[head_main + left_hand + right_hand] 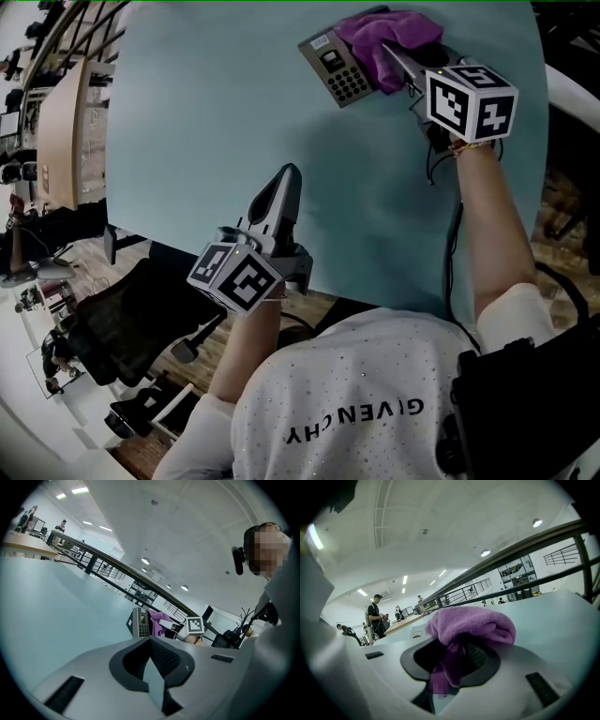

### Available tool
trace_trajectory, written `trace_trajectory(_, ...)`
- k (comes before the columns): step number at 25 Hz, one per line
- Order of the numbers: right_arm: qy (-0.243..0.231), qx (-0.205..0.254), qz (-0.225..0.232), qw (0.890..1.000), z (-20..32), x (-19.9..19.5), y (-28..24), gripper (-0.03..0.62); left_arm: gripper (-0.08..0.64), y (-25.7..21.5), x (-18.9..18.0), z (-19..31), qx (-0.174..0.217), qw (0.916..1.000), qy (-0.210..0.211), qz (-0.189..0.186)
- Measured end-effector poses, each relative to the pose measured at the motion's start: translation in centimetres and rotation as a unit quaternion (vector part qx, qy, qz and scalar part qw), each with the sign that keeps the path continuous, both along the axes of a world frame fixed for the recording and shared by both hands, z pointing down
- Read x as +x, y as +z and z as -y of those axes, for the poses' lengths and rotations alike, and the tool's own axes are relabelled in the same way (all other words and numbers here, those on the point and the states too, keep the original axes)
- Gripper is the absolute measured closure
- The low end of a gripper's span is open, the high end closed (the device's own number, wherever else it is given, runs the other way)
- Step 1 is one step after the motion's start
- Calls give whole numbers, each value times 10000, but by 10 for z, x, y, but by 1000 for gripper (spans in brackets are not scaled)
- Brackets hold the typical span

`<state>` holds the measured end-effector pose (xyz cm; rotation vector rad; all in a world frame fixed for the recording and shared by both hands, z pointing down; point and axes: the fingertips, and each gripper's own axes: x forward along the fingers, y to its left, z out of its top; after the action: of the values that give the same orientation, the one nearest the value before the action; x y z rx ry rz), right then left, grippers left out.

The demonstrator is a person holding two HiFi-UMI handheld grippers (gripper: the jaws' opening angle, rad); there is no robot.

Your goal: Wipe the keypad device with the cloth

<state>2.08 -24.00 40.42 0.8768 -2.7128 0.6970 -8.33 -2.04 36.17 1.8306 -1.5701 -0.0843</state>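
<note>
A grey keypad device (336, 67) with a small screen and dark keys lies at the far side of the pale blue table (216, 122). A purple cloth (386, 39) is bunched against its right side, partly on it. My right gripper (398, 58) is shut on the cloth (471, 626), which fills its jaws in the right gripper view. My left gripper (285, 185) rests near the table's front edge, far from the device, its jaws together on nothing. In the left gripper view the device (139, 622) and cloth (159, 620) show small in the distance.
A black chair (141, 309) stands below the table's front left edge. A wooden desk (61, 131) sits at far left. People (375, 616) stand in the background of the right gripper view. A black cable (452, 244) runs along the right arm.
</note>
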Motion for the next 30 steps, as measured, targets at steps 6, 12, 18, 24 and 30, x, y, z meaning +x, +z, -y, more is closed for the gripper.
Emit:
trace_trajectory(6,446,-184,161,9987,12,31,8,483,548,2,8,-1,-34,10000,-10,-63)
trace_trajectory(12,643,48,172,9978,14,35,-9,483,548,3,11,1,-64,9999,-64,-84)
trace_trajectory(18,-189,369,517,9978,-34,-25,-31,483,548,10,10,-1,-127,9998,-127,-121)
trace_trajectory(24,-1695,622,145,9835,-107,-91,-17,483,548,13,15,-7,-173,9996,-126,-188)
trace_trajectory(30,-1581,1080,-872,9776,-98,-89,10,483,548,14,14,-11,-168,9994,-188,-229)
